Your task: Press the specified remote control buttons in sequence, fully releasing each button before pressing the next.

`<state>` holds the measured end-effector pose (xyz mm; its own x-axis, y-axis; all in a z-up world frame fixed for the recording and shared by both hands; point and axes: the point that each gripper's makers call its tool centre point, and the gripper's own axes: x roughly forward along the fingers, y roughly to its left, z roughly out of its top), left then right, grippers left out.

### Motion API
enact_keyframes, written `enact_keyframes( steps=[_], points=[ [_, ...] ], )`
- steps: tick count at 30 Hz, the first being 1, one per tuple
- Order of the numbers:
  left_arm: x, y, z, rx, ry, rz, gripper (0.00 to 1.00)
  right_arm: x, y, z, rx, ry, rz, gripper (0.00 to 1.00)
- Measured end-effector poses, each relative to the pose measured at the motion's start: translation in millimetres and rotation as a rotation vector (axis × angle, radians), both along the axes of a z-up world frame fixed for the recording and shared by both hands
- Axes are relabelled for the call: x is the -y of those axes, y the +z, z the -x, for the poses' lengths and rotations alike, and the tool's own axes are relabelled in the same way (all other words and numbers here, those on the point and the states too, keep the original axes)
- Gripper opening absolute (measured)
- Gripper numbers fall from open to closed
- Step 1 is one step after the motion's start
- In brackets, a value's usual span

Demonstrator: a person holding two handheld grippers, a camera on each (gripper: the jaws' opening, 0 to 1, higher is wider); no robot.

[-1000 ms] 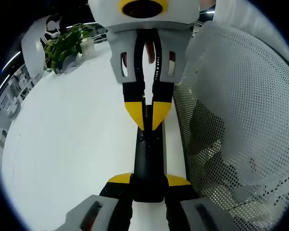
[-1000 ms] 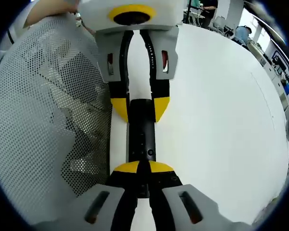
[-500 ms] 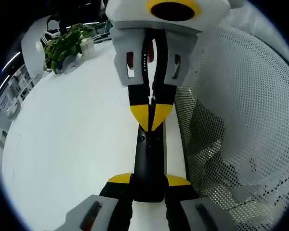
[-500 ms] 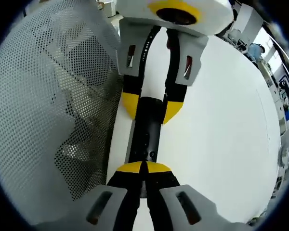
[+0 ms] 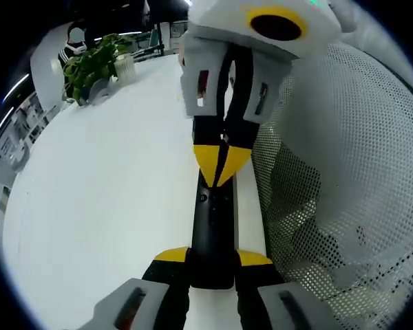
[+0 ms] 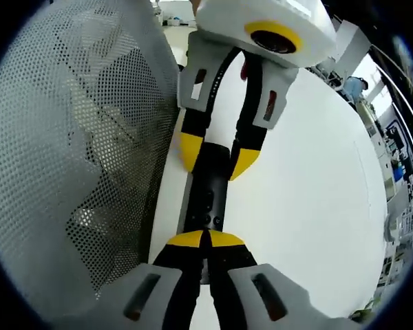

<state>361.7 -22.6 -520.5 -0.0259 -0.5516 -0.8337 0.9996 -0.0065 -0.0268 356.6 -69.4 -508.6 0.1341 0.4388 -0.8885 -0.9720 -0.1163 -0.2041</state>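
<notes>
The left claw [image 5: 213,257] has its yellow-tipped jaws spread at 6 o'clock, clamping a black remote [image 5: 213,234] at its near end. The right claw [image 6: 204,240] holds its jaws pressed together, tips meeting, pointing toward 12 o'clock onto the remote's face.

Your 2 views face each other, close along the remote control [image 5: 213,234] on the white table [image 5: 103,206]. Left gripper view: mesh basket [image 5: 344,172] frame right. Right gripper view: it fills frame left. Both share the remote.
</notes>
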Motion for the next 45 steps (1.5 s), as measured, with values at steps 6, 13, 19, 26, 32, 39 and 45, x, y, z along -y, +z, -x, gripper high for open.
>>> enact_keyframes(
  steps=[6,13,19,26,32,39,45],
  points=[
    [0,0.2,0.0,-0.002,0.002,0.001,0.24,-11,0.0,8,0.022,0.071,0.009,0.0],
    [0,0.3,0.0,0.0,0.0,0.001,0.24,-13,-2.1,10,0.097,0.151,0.076,0.0],
    [0,0.6,0.3,0.001,-0.003,-0.001,0.25,-14,-4.1,11,0.145,0.237,0.155,0.0],
    [0,0.5,0.5,0.003,-0.006,-0.003,0.25,-15,-5.4,12,0.187,0.299,0.232,0.0],
    [0,0.3,0.4,0.004,-0.006,-0.004,0.25,-15,-4.0,11,0.094,0.194,0.142,0.0],
    [0,0.3,0.4,-0.002,0.0,0.002,0.25,-13,-0.9,6,-0.199,-0.097,-0.005,0.0],
    [0,0.8,0.7,-0.006,0.004,0.005,0.25,-11,0.7,-7,-0.164,-0.1,0.004,0.0]
  ],
)
